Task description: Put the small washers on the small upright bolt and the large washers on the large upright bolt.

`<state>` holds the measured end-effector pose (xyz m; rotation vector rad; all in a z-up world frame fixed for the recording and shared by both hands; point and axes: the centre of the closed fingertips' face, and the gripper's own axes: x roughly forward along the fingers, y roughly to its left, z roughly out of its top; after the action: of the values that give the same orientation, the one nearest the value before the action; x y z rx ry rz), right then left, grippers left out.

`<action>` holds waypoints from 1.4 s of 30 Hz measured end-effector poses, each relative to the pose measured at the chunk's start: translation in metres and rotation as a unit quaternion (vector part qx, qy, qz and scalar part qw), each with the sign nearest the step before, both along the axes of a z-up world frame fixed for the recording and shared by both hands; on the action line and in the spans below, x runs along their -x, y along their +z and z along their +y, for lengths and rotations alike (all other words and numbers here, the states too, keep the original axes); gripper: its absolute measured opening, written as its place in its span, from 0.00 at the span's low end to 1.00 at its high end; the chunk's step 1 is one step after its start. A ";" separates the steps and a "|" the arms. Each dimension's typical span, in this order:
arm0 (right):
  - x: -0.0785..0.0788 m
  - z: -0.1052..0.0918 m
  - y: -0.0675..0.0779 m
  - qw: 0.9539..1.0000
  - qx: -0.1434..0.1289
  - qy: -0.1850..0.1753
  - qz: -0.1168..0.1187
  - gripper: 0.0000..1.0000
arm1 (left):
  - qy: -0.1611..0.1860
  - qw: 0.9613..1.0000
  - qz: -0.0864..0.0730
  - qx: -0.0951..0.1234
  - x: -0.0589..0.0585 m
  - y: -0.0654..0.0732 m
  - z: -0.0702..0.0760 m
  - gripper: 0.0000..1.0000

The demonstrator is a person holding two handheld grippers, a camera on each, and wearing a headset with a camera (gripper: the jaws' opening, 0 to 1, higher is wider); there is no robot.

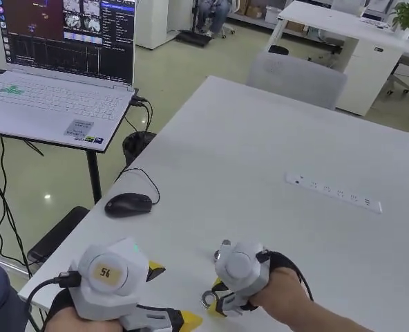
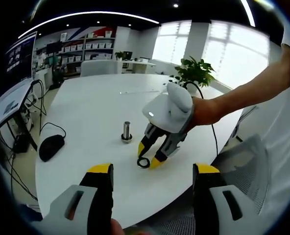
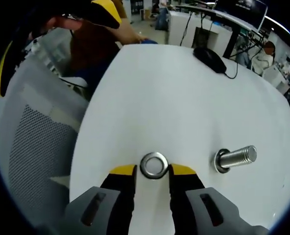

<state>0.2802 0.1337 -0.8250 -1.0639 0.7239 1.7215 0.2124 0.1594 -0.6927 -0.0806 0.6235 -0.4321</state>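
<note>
The silver metal washer [image 3: 154,165] lies flat on the white tabletop [image 1: 260,159], right between the yellow tips of the right tongs [image 3: 153,172]. These tongs are nearly closed, with a tip against each side of the ring. They seem to pinch it, though the contact is hard to judge. Just beside the washer, apart from it, a silver threaded metal bolt [image 3: 233,157] stands upright on the tabletop.

The left tongs [image 2: 153,170] are spread wide with nothing between them. They point across the near edge of the tabletop at the right gripper.

In the head view the right gripper's grey body covers most of the bolt, and the lower edge cuts off both hands. Whether this bolt is the small or the large one cannot be told.

The right forearm reaches in from the lower right, wrist bent, with the tongs angled down onto the tabletop. The left hand holds its gripper low at the near corner.
</note>
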 end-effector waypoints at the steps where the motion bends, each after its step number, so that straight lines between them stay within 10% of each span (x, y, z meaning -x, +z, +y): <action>1: 0.000 0.000 0.000 1.000 0.002 0.005 -0.002 0.28 | 0.000 1.000 0.000 0.000 0.000 0.000 0.000 0.65; 24: -0.010 -0.005 0.007 0.998 -0.020 -0.053 0.007 0.23 | -0.003 1.000 0.001 -0.002 -0.002 0.001 -0.001 0.65; 42: -0.045 -0.006 0.049 0.995 -0.054 -0.085 -0.014 0.23 | -0.010 1.000 -0.001 -0.002 -0.007 0.002 -0.004 0.65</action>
<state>0.3255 0.1275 -0.7762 -0.9239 0.6770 1.5799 0.2198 0.1551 -0.6903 -0.0692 0.6236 -0.4497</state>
